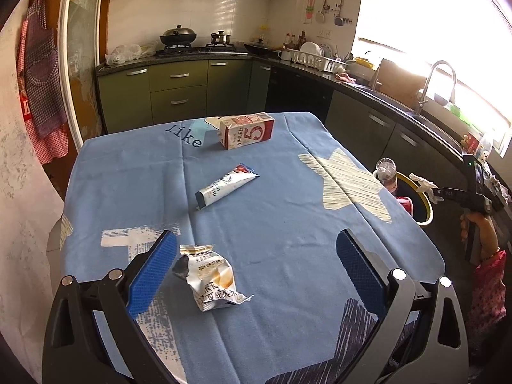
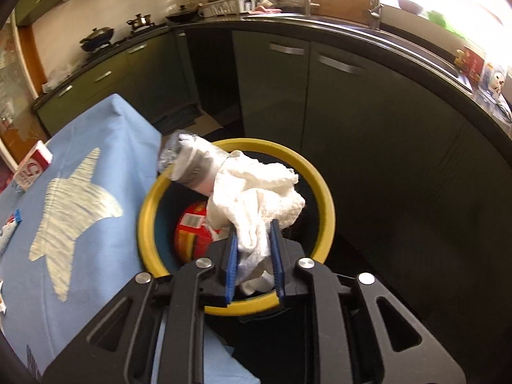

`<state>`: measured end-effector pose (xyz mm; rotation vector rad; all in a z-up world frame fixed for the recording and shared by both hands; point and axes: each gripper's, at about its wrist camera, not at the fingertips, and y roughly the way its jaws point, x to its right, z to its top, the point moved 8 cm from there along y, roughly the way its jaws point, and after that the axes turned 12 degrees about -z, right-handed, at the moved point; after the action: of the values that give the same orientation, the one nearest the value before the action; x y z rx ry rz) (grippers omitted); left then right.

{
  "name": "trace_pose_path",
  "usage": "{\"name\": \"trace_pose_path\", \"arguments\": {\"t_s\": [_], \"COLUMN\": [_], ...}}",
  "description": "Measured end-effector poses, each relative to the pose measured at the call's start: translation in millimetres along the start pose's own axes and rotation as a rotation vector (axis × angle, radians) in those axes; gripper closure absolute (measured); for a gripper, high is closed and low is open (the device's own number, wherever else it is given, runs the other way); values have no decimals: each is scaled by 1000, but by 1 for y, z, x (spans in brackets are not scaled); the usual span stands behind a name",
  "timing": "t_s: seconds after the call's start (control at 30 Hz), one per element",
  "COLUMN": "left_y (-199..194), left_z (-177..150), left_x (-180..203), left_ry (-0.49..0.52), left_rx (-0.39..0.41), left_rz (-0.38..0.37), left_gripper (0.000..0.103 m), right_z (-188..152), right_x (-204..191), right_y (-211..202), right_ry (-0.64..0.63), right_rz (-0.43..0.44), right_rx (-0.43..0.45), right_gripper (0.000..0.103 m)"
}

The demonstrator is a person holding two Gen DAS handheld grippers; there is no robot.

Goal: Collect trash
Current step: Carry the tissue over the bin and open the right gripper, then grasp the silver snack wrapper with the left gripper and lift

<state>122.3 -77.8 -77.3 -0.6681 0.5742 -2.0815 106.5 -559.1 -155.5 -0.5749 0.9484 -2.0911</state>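
My left gripper (image 1: 256, 249) is open above the table, with a crumpled snack wrapper (image 1: 211, 278) lying beside its left finger. Farther off lie a toothpaste tube (image 1: 225, 185) and a red-and-white milk carton (image 1: 246, 130). My right gripper (image 2: 252, 233) is shut on a crumpled white tissue (image 2: 259, 192), held over the yellow-rimmed trash bin (image 2: 323, 192). The bin holds a clear plastic bottle (image 2: 188, 163) and a red can (image 2: 192, 230). The right gripper with the tissue (image 1: 424, 184) also shows in the left wrist view, over the bin (image 1: 427, 211).
The table carries a blue cloth (image 1: 281, 211) with pale star prints. The bin stands on the floor at the table's right edge. Dark green kitchen cabinets (image 2: 352, 112), a stove with a wok (image 1: 178, 36) and a sink with a tap (image 1: 440, 80) line the walls.
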Motion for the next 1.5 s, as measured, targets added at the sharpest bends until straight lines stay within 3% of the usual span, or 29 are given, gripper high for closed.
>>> {"name": "trace_pose_path", "arguments": {"t_s": [0.03, 0.07, 0.27, 0.5, 0.93, 1.17, 1.4, 1.5], "left_y": [3, 5, 14, 23, 61, 75, 77, 74], "left_z": [0, -1, 0, 0, -41, -56, -57, -55], "left_x": [2, 4, 8, -1, -70, -80, -80, -80], "left_ry": [5, 10, 19, 55, -196, -254, -243, -249], "left_rx": [-8, -15, -42, -83, -182, -238, -250, -242], "left_rz": [-5, -7, -35, -49, 132, 176, 200, 190], "left_gripper": [5, 5, 5, 5, 5, 5, 30, 48], "right_z": [1, 2, 3, -5, -17, -21, -23, -23], "right_x": [4, 7, -1, -35, -85, -86, -82, -79], "right_y": [9, 15, 4, -32, -48, -49, -48, -46], "right_ry": [16, 34, 53, 22, -61, -63, -56, -52], "right_rz": [-14, -18, 26, 127, 226, 242, 253, 256], "right_rx": [-5, -6, 31, 49, 42, 34, 29, 25], "right_gripper": [65, 64, 60, 56, 54, 54, 54, 54]}}
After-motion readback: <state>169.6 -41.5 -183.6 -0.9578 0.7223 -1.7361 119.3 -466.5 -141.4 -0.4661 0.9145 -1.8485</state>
